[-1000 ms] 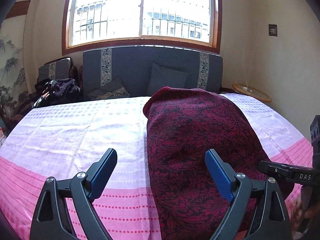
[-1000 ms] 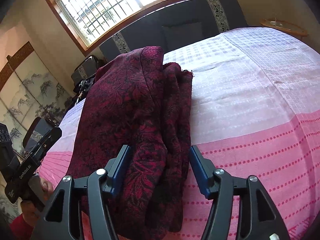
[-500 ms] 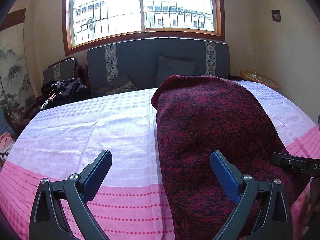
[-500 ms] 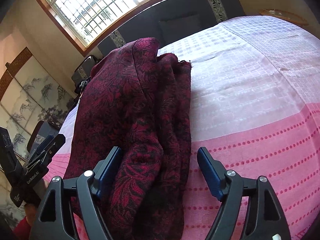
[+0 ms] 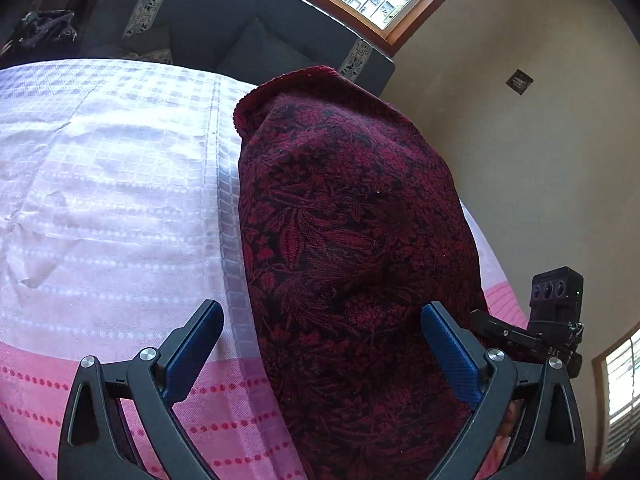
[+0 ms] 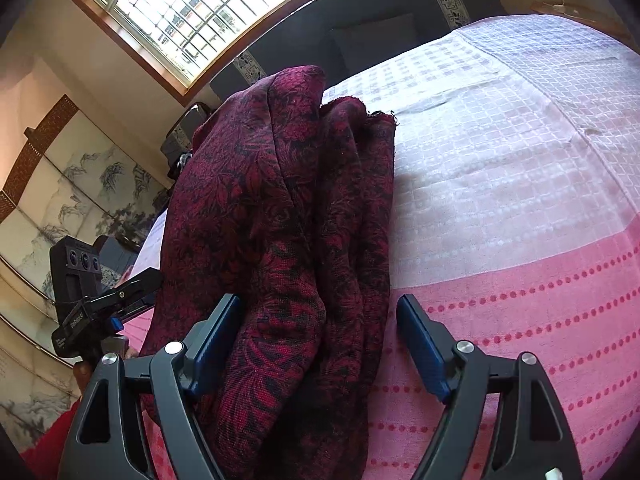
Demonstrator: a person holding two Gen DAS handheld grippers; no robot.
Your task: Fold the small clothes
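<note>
A dark red floral cloth (image 5: 344, 208) lies folded into a long strip on the pink and white bedspread (image 5: 100, 200), running away from me. My left gripper (image 5: 320, 306) is open just above its near end. The left fingertip hangs over bare bedspread and the right one over the cloth. In the right wrist view the cloth (image 6: 272, 200) shows several stacked layers. My right gripper (image 6: 319, 299) is open with the cloth's near end between its fingers. The left pad (image 6: 216, 328) lies against the cloth, and the right pad (image 6: 420, 344) stands apart from it.
A dark blue sofa (image 5: 240, 20) with cushions stands beyond the bed under a barred window (image 6: 192, 8). A painted screen (image 6: 60, 184) stands to the left, and a round side table (image 6: 580, 12) at the far right. Bare bedspread (image 6: 520, 160) stretches right of the cloth.
The left gripper has dipped, rolled and come closer to the cloth, its jaws a little wider. The right gripper's jaws have spread wider around the cloth's near end and stayed nearly in place.
</note>
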